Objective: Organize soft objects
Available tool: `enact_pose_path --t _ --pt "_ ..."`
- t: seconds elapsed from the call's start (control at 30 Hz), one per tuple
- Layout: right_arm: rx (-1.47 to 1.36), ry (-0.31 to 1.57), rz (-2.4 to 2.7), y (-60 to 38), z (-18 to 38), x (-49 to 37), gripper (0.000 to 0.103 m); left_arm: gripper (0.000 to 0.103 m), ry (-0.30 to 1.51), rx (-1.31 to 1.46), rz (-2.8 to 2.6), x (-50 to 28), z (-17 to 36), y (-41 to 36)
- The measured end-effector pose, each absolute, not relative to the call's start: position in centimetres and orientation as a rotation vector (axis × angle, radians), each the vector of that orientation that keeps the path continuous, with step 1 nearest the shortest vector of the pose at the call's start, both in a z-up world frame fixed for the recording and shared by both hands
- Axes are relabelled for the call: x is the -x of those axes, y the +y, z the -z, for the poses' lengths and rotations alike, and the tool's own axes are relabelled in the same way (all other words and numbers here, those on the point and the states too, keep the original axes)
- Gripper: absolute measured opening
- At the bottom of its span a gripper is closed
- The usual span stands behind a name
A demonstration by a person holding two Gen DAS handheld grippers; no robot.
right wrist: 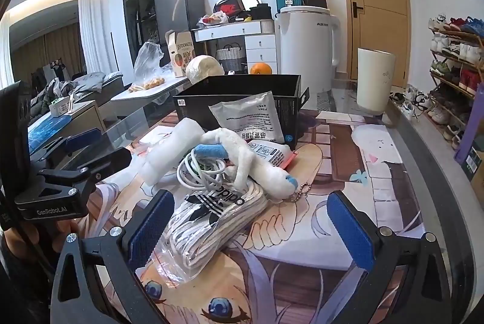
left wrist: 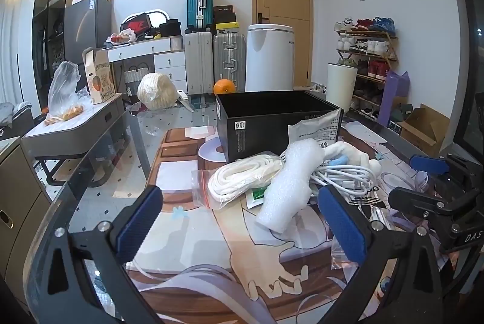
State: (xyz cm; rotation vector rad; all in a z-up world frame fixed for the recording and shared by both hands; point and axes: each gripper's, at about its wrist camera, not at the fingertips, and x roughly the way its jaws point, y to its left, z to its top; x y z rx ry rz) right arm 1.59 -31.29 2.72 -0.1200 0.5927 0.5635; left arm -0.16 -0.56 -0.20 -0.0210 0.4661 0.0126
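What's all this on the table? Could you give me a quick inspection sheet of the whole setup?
Surface: glass table over a cartoon mat.
Job's things: bubble wrap roll, bagged cord, bagged socks, plush toy, piled before an open black box.
Clutter: foil pouch, orange.
Grippers: left gripper and right gripper, jaws wide, empty.
Cables: white cable in the pile.
Surroundings: suitcases, shoe rack, door.

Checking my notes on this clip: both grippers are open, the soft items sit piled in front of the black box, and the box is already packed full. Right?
Not quite: the black box looks empty inside in the left wrist view. The rest holds: left gripper and right gripper are open, soft items piled in front.
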Motion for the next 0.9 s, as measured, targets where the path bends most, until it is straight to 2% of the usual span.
enact_pose_path --t 0.9 --pt "0.125 0.62 -0.544 -31.22 -2.32 -1.94 0.102 0.103 0.474 0.013 -0.015 0.25 0.29 -0.74"
